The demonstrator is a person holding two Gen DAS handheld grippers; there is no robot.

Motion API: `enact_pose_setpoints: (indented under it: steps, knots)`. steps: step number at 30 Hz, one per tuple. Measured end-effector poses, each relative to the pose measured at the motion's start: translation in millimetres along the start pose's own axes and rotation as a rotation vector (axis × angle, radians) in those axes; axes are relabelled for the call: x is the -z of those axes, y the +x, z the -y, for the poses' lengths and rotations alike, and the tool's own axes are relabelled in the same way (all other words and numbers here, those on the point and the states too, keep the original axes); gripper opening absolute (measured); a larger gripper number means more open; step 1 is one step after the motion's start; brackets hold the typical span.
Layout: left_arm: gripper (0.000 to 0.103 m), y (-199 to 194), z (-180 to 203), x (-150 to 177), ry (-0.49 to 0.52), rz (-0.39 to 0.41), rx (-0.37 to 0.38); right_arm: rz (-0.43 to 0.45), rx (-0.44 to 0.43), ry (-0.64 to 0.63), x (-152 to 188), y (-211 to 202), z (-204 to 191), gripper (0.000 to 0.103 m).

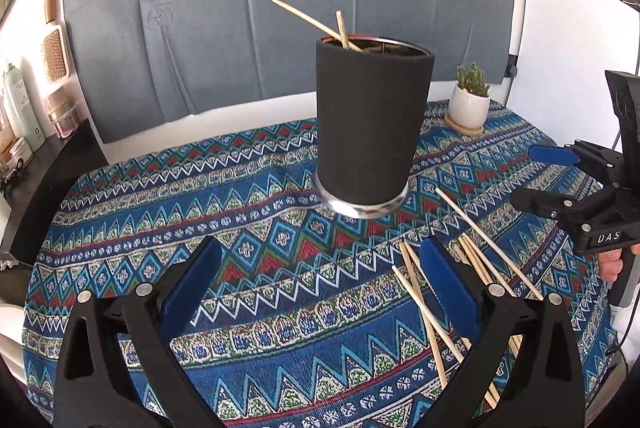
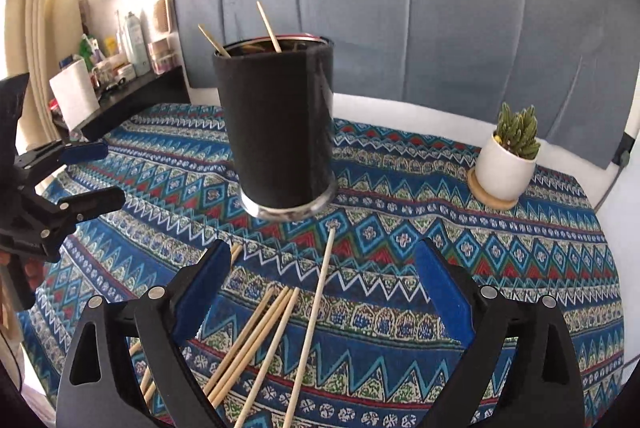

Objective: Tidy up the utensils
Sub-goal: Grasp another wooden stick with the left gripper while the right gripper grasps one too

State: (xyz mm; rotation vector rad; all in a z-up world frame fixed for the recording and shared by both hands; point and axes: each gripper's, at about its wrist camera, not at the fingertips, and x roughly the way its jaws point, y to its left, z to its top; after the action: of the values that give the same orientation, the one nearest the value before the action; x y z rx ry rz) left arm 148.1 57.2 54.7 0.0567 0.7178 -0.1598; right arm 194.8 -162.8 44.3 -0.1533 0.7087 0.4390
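Observation:
A tall black cup [image 1: 370, 124] [image 2: 280, 128] with a metal rim stands on the patterned tablecloth [image 1: 248, 196] [image 2: 420, 228], with two wooden chopsticks [image 1: 316, 24] [image 2: 269, 27] leaning out of it. Several loose chopsticks [image 1: 472, 260] [image 2: 256, 332] lie on the cloth in front of the cup. My left gripper [image 1: 316, 292] hovers open over bare cloth, the loose sticks by its right finger. My right gripper [image 2: 324, 300] hovers open over the loose sticks, gripping none. Each gripper also shows at the edge of the other's view: the right gripper [image 1: 548, 180] and the left gripper [image 2: 96, 172].
A small cactus in a white pot [image 1: 469, 104] [image 2: 506, 164] sits on a wooden coaster at the back right of the table. A grey cushioned backrest [image 1: 280, 8] rises behind. A dark shelf with bottles and a paper roll [image 2: 74, 94] runs along the left.

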Motion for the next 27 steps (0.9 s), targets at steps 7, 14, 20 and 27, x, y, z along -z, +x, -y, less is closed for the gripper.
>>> enact_pose_setpoints:
  steps: [7, 14, 20, 27]
  knots:
    - [0.097, 21.6, 9.1, 22.6, 0.012, -0.131, 0.019, -0.096, 0.019, 0.007, 15.8, 14.0, 5.7, 0.089]
    - [0.097, 34.9, 19.7, 39.1, 0.038, -0.232, 0.048, -0.169, 0.027, 0.000, 27.9, 30.5, 10.7, 0.089]
    - [0.097, 36.8, 36.3, 48.5, 0.114, -0.265, 0.061, -0.227, 0.034, -0.008, 35.5, 46.2, 11.9, 0.089]
    - [0.097, 43.3, 47.4, 53.6, 0.153, -0.297, 0.075, -0.252, 0.049, -0.016, 36.3, 57.2, 13.1, 0.089]
